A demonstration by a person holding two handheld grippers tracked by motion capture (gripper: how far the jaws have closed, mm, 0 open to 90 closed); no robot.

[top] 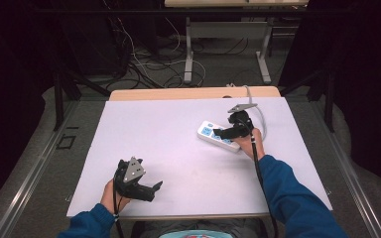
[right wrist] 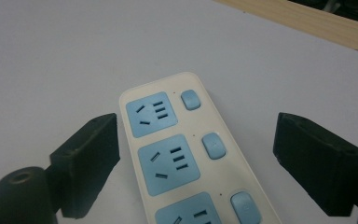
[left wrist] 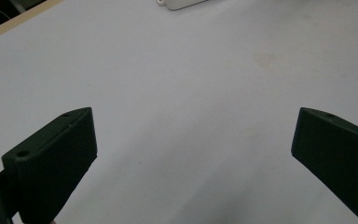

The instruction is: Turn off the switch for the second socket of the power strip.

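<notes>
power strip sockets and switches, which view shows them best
The right gripper view: the power strip lies close between that gripper's open jaws, its blue sockets and switches sharp. The high view shows it small, partly under the right gripper. The left gripper view catches just a white corner at the top edge.

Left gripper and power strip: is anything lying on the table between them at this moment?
Nothing. In the high view the white table cover is bare between the left gripper and the power strip; the left gripper view shows the same bare stretch.
</notes>
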